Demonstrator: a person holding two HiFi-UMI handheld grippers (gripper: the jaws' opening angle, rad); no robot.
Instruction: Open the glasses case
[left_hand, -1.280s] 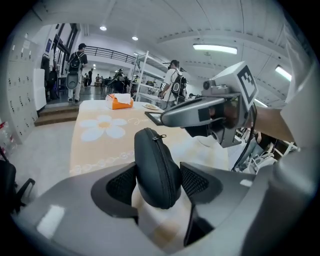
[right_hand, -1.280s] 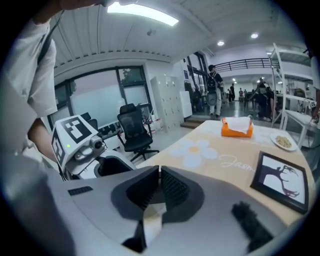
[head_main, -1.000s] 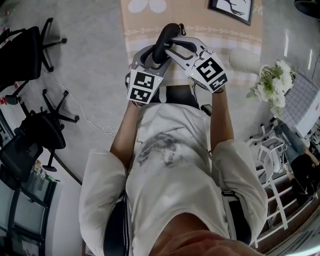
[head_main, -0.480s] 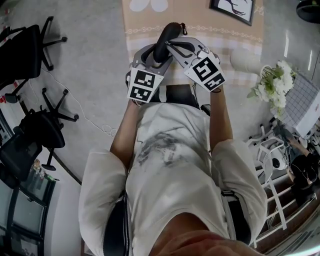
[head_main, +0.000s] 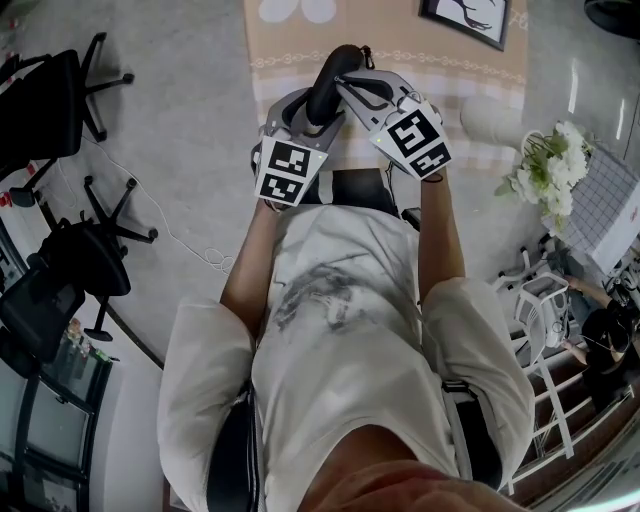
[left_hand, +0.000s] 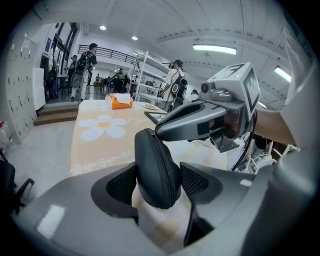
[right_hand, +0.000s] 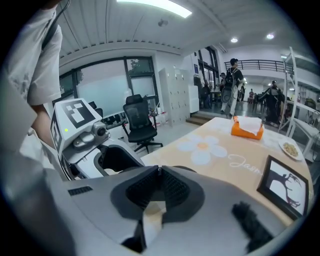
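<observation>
A black zipped glasses case (head_main: 325, 85) is held upright over the near edge of the table. In the left gripper view the case (left_hand: 155, 170) sits between both mesh pads of my left gripper (left_hand: 157, 182), which press on its sides. My right gripper (head_main: 342, 82) reaches in from the right to the case's top end. Its tips (left_hand: 159, 134) meet at the zip line there. In the right gripper view the jaws of the right gripper (right_hand: 158, 172) are shut, with a small zip pull pinched at their tips. The rest of the case is hidden behind them.
The table wears a beige cloth with a daisy print (left_hand: 100, 127). On it are a framed picture (right_hand: 285, 187), an orange tissue box (right_hand: 247, 127) and a plate farther back. White flowers (head_main: 545, 170) stand to the right and black office chairs (head_main: 70, 270) to the left. People walk in the background.
The right gripper's jaws have closed at the top end of the case, and its marker cube shifted slightly. The left gripper and the case have stayed where they were.
</observation>
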